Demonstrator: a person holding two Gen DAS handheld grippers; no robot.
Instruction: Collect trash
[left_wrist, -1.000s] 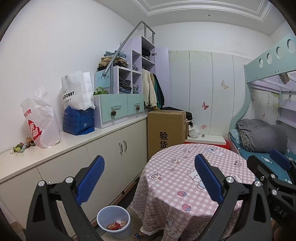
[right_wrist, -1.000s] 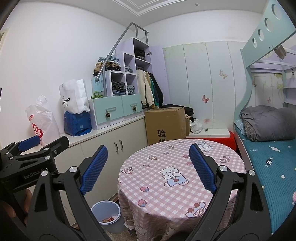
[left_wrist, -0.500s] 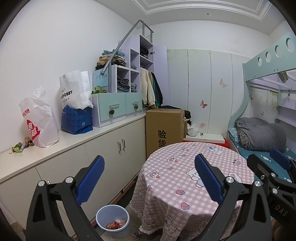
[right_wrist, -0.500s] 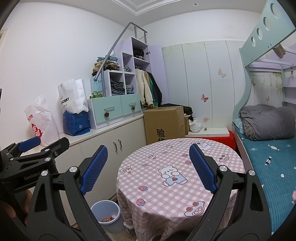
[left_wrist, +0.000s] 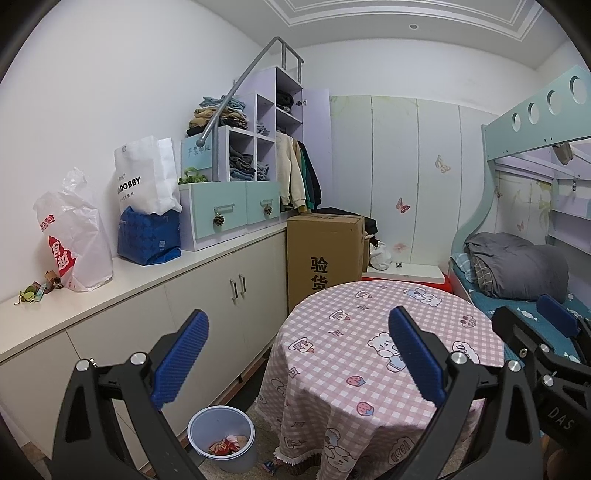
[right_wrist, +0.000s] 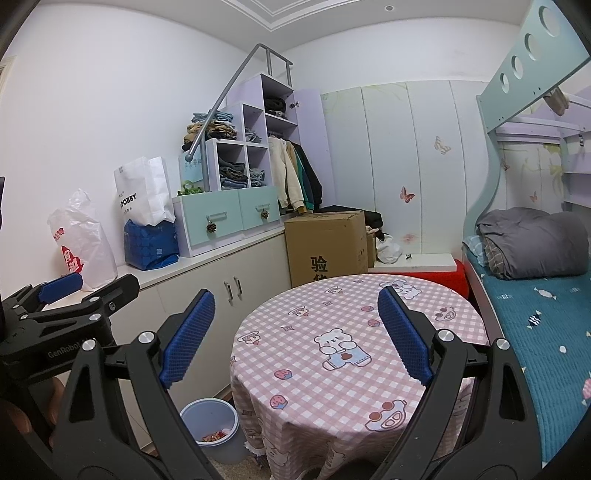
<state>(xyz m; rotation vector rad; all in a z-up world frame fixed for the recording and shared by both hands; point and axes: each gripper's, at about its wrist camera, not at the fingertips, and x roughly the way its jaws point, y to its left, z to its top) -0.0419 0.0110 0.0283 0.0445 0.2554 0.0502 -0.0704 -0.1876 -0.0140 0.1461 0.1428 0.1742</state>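
Observation:
A grey-blue bin (left_wrist: 221, 439) stands on the floor between the cupboards and the round table (left_wrist: 369, 325), with red and orange wrappers (left_wrist: 227, 445) in it. In the right wrist view the bin (right_wrist: 210, 430) shows at the lower left. A small scrap (left_wrist: 269, 466) lies on the floor by the tablecloth hem. Green and brown scraps (left_wrist: 37, 291) lie on the counter at the far left. My left gripper (left_wrist: 298, 313) is open and holds nothing, high above the table's near edge. My right gripper (right_wrist: 295, 293) is open and holds nothing too.
A white counter (left_wrist: 147, 280) carries a plastic bag (left_wrist: 74, 240), a paper bag (left_wrist: 146, 177), a blue bag and drawer units. A cardboard box (left_wrist: 325, 254) stands behind the table. A bunk bed (right_wrist: 535, 295) with a grey quilt fills the right side.
Both views have drifted a little, so the table and box sit slightly further left. Both grippers have stayed open with nothing in them.

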